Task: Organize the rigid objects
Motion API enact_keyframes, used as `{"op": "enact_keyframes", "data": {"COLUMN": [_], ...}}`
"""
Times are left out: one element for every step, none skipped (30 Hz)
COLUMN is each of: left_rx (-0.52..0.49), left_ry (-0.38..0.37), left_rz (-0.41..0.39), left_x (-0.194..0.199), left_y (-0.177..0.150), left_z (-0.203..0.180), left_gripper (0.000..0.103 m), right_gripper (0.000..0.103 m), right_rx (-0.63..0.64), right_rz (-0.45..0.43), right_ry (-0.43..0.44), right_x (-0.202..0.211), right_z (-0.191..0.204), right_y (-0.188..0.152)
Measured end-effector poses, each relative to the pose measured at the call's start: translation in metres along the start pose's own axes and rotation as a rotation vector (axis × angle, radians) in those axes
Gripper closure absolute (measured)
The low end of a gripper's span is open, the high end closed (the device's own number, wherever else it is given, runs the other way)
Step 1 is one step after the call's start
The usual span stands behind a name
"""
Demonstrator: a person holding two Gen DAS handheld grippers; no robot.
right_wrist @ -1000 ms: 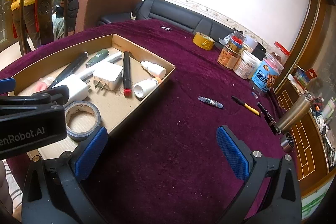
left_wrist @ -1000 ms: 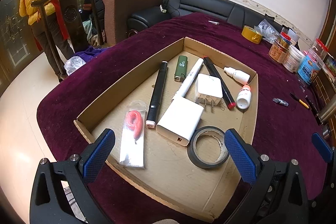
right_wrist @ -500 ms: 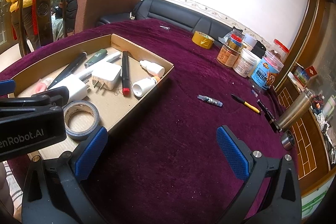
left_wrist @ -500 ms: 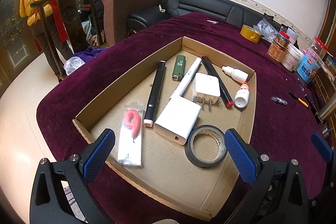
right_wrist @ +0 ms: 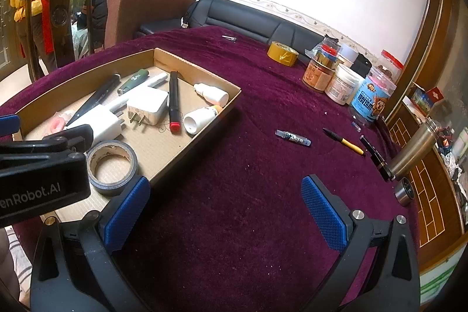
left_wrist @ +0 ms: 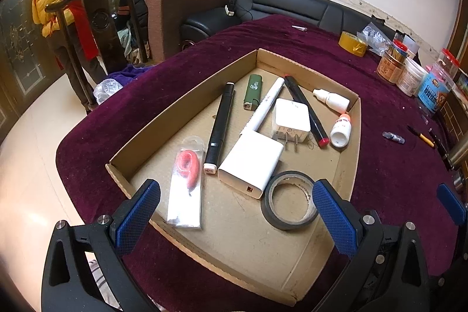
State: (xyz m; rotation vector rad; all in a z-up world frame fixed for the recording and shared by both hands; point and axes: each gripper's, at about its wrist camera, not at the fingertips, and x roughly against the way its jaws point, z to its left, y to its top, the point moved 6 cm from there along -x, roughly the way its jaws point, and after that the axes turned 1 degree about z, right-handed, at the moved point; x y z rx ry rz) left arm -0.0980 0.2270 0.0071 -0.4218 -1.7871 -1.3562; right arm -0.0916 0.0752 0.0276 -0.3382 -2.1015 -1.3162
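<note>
My view has crept nearer the cardboard tray (left_wrist: 355, 136); most items sit inside, small tube (right_wrist: 293, 137) and pen (right_wrist: 345, 142) remain outside, both tongs (left_wrist: 234, 212) (right_wrist: 225, 209) apart, empty.

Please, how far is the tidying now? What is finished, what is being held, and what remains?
Done: the cardboard tray already holds tape, a power bank, a charger and markers. In hand: nothing; the left hand-held gripper and right hand-held gripper are open. Left: a small tube and a yellow pen lie on the cloth.
</note>
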Motion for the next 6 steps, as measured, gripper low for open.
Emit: {"op": "enact_keyframes", "data": {"left_rx": [0.0, 0.001, 0.0, -0.002, -0.003, -0.003], "left_ry": [0.0, -0.001, -0.003, -0.002, 0.004, 0.008], "left_rz": [0.0, 0.002, 0.004, 0.006, 0.007, 0.006], "left_x": [0.0, 0.0, 0.001, 0.001, 0.002, 0.003], "left_y": [0.0, 0.0, 0.0, -0.001, -0.001, -0.001], "left_z": [-0.001, -0.001, -0.002, -0.003, -0.005, -0.006], "left_gripper": [0.001, 0.001, 0.001, 0.001, 0.001, 0.001], "right_gripper": [0.0, 0.0, 0.0, 0.0, 0.0, 0.0], "right_rx": [-0.004, -0.01, -0.015, -0.025, -0.034, -0.047], "right_rz": [0.0, -0.001, -0.001, 0.0, 0.001, 0.003], "right_ry": [0.003, 0.006, 0.007, 0.01, 0.013, 0.017], "right_x": [0.0, 0.0, 0.0, 0.0, 0.0, 0.0], "right_z": [-0.001, -0.003, -0.005, -0.008, -0.011, -0.015], "right_y": [0.0, -0.001, -0.001, -0.001, -0.002, -0.003]}}
